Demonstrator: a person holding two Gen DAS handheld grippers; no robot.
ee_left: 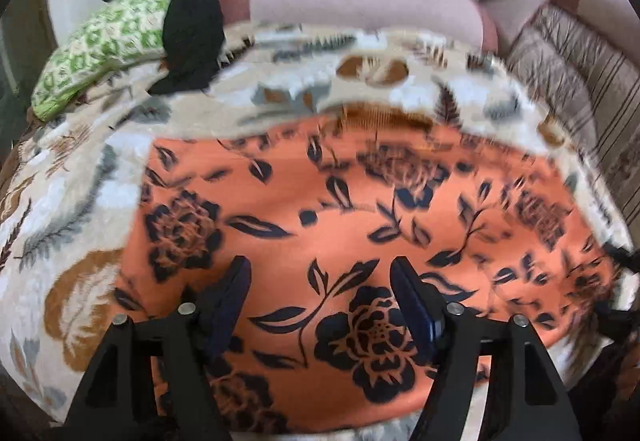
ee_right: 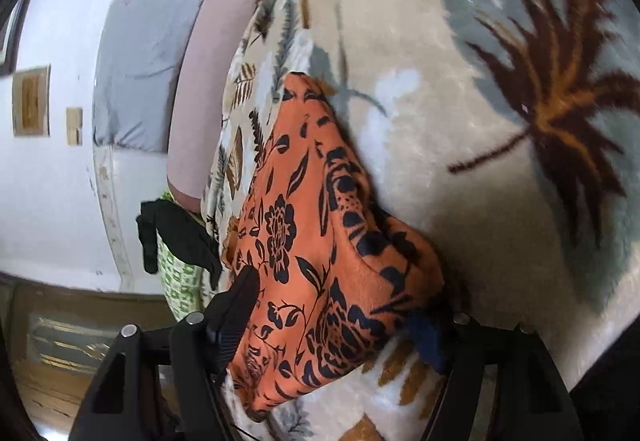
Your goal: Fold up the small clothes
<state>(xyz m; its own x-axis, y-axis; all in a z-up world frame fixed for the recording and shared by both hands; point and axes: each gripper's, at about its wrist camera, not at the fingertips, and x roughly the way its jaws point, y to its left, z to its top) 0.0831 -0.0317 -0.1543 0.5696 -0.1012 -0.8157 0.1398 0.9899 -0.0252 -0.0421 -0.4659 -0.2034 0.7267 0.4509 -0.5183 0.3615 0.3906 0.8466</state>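
Orange cloth [ee_left: 340, 225] with a black flower print is seen spread flat over a leaf-patterned blanket [ee_left: 72, 209] in the left wrist view. The left gripper [ee_left: 320, 301] is held above its near part with jaws spread, nothing between them. Far left, a black garment [ee_left: 192, 29] is draped over a green patterned cushion [ee_left: 100, 49].

In the right wrist view the same cloth [ee_right: 320, 241] is bunched between the spread jaws of the right gripper [ee_right: 340, 309]; whether it is pinched cannot be told. The blanket [ee_right: 460, 101] fills the right side.

Orange garment [ee_left: 340, 241] with black floral print lies spread flat on the blanket [ee_left: 80, 201].
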